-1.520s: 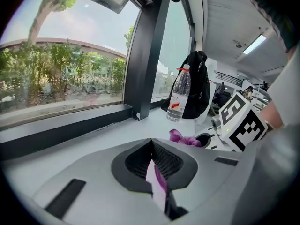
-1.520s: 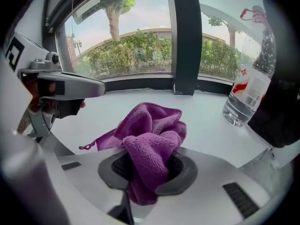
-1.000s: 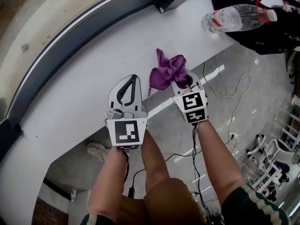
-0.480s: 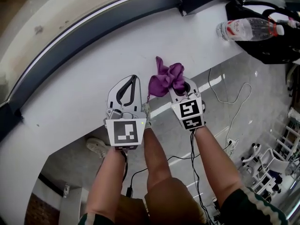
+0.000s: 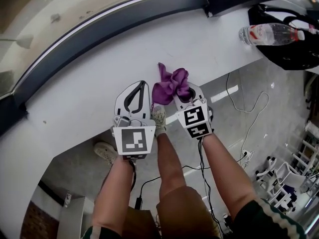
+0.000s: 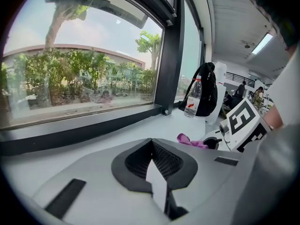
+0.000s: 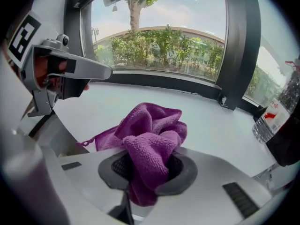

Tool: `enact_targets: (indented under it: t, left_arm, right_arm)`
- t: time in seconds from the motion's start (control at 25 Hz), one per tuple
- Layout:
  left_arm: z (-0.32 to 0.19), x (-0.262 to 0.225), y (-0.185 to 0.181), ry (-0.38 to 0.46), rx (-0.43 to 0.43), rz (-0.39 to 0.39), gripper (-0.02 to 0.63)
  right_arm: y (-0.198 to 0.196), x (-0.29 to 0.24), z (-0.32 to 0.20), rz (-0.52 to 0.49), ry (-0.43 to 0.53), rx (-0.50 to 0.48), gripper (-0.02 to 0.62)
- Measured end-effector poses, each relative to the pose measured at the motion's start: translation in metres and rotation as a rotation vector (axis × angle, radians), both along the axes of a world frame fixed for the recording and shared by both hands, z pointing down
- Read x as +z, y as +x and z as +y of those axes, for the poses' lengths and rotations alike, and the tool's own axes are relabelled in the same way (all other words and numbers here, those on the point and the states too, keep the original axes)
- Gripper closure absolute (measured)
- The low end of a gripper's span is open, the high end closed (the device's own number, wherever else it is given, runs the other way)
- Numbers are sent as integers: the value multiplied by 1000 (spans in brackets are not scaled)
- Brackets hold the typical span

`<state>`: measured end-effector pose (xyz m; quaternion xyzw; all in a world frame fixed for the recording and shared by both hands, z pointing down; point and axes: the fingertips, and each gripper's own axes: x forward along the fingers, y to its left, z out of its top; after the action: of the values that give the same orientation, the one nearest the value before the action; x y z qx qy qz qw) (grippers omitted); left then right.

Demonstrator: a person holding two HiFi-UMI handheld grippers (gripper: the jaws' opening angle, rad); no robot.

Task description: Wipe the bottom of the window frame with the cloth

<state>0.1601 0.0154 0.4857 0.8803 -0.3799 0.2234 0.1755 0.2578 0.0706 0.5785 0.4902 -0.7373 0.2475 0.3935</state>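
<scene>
Right now clamping the right claw [image 5: 182,92] on the purple cloth [image 5: 170,85], pads pinched on a bunched wad that spills past the tips, over the near edge of the white surface [image 5: 75,101]. Holding the left claw [image 5: 135,87] pressed together on nothing, just beside the right one at its 9 o'clock.

Judging the step as carrying the cloth out to the window frame [image 5: 99,31], with no wiping yet. Seeing the dark bottom rail well apart at 12 o'clock, beyond a stretch of white surface.

Doing it well probably means:
- reaching toward 12 o'clock;
- lowering until the soft wad, not the hard tips, is pressing into the corner where surface meets rail;
- dragging along the rail's curve in long passes, with the clamp tight against losing the cloth;
- parking the left claw out of the sweep.

Watching farther out, at 1 o'clock, for the dark upright post [image 5: 219,1] ending the rail and likely stopping a rightward stroke. Minding, at 2 o'clock, the water bottle [image 5: 271,33] standing beside the black bag [image 5: 291,54] at the surface's far end. Ignoring the cables [image 5: 244,101] trailing on the floor at 3 o'clock.
</scene>
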Motion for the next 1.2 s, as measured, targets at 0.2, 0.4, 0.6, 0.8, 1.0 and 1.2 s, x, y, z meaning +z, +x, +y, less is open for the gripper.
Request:
enact_targets:
  t: [0.2,0.4,0.6,0.8,1.0,1.2]
  left_arm:
    - [11,-4,-24,6,1,-9,597]
    - [18,-6,-58,7,-38,-13,597]
    - [25,-9,-100,-1,-91,-33,597]
    - [26,-12,-143,-1,-153,-37,597]
    - [29,-13,-183,-3,-209,-46,597]
    - [33,-12,-222,-1,-265,-53,597]
  right_arm:
    - [-30,-1,3,-4,3,-21,491]
    - [-58,1,5,-1,11,-38,491]
    - [-97,-1,8,0,7,-104,491]
    - [-135,-1,9,8,0,-164,491]
    - [-177,-2,10,-1,0,-237,491]
    - [-216,-3,9,5,7,-300,491]
